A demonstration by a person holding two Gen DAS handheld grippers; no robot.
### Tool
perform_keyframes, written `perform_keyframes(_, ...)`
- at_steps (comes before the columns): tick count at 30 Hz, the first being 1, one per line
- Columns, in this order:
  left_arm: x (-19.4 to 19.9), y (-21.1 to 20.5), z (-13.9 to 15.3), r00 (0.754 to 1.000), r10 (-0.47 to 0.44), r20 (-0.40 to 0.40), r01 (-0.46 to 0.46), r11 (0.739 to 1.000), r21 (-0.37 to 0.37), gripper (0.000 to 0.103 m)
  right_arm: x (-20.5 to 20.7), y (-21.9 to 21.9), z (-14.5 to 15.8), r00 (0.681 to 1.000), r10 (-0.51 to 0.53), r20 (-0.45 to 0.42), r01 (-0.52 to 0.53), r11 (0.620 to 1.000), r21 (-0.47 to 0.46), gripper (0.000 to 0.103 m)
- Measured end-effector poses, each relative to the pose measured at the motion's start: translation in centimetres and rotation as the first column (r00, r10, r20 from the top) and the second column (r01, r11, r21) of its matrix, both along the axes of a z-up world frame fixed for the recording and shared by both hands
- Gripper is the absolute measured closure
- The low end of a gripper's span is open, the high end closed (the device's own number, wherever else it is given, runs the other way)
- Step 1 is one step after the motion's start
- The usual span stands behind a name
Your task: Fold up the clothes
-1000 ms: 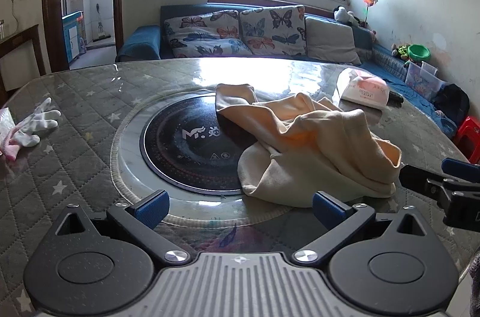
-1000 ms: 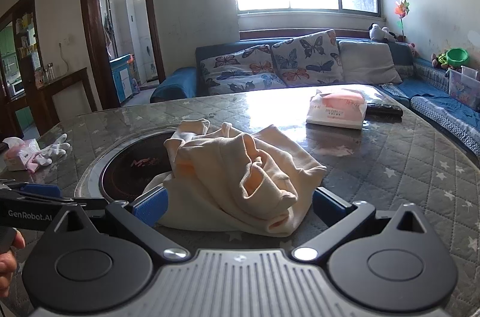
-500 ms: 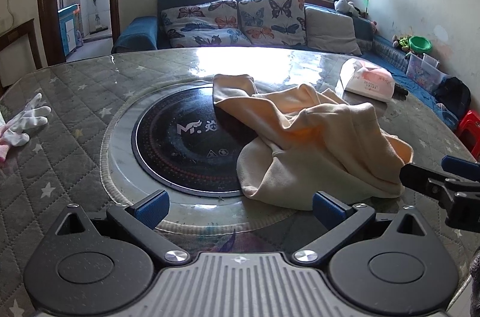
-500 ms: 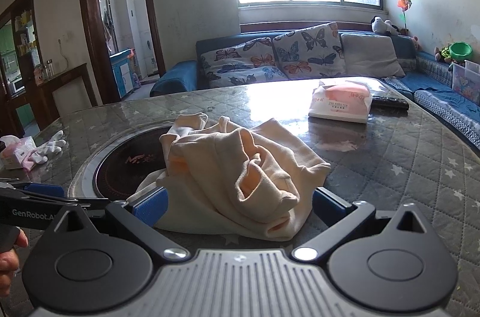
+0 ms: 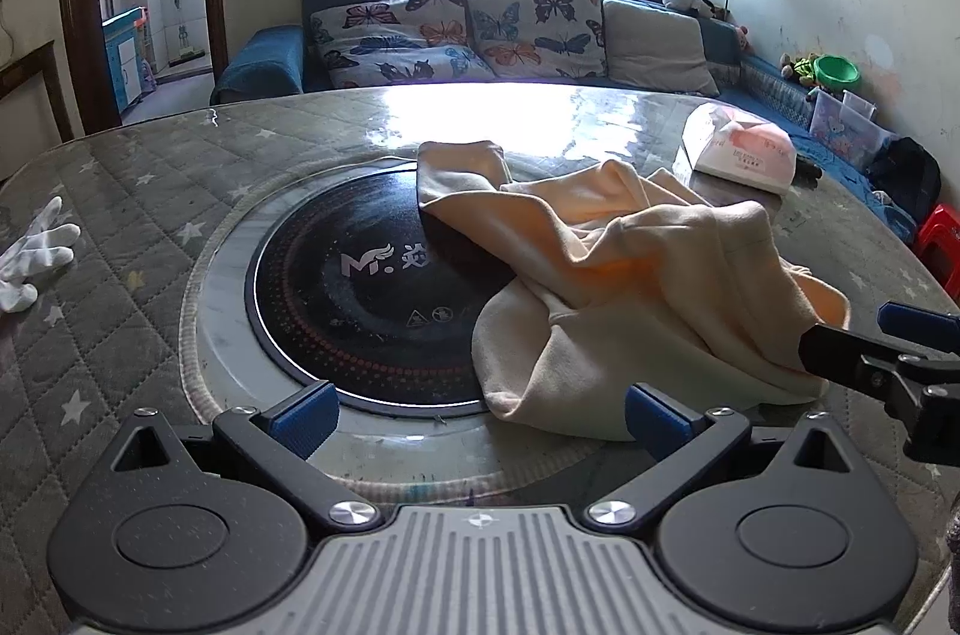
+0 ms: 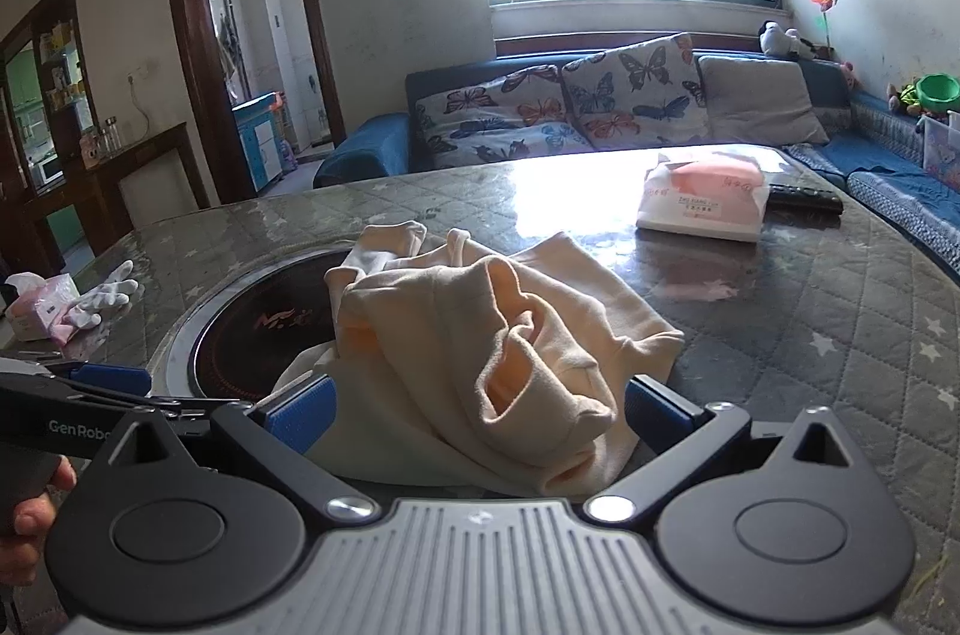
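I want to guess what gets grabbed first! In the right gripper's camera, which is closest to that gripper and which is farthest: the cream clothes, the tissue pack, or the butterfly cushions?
1. Cream clothes: crumpled just ahead of the open right gripper.
2. Tissue pack: farther back on the table, to the right.
3. Butterfly cushions: on the sofa beyond the table.

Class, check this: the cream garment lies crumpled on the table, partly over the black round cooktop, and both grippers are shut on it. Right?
Not quite. The cream garment does lie crumpled, partly over the cooktop, but both the left gripper and right gripper are open, as each wrist view shows.
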State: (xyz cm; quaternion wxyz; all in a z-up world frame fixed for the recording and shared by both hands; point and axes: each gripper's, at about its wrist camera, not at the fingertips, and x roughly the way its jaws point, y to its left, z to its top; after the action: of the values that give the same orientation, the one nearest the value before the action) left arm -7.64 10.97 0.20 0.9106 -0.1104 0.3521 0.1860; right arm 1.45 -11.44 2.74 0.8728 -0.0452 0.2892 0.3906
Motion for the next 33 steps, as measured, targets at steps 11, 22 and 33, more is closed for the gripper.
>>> perform_keyframes(11, 1.7, 1.2, 0.6, 1.000, -0.021, -0.005, 0.021, 0.999, 0.048, 0.000, 2.3, 1.5, 1.4, 0.995, 0.093, -0.026, -0.092, 0.995, 0.037, 0.000)
perform_keyframes(22, 2.8, 3.7, 2.4, 1.000, 0.007, 0.022, -0.008, 0.998, 0.056, 0.000, 6.4, 5.1, 1.0, 0.982, 0.184, -0.043, -0.185, 0.982, -0.029, 0.019)
perform_keyframes(33, 4.6, 5.5, 3.6, 0.999, -0.013, 0.047, 0.013, 1.000, 0.012, 0.000, 5.3, 5.6, 0.9, 0.952, 0.291, -0.092, -0.292, 0.956, -0.002, 0.097)
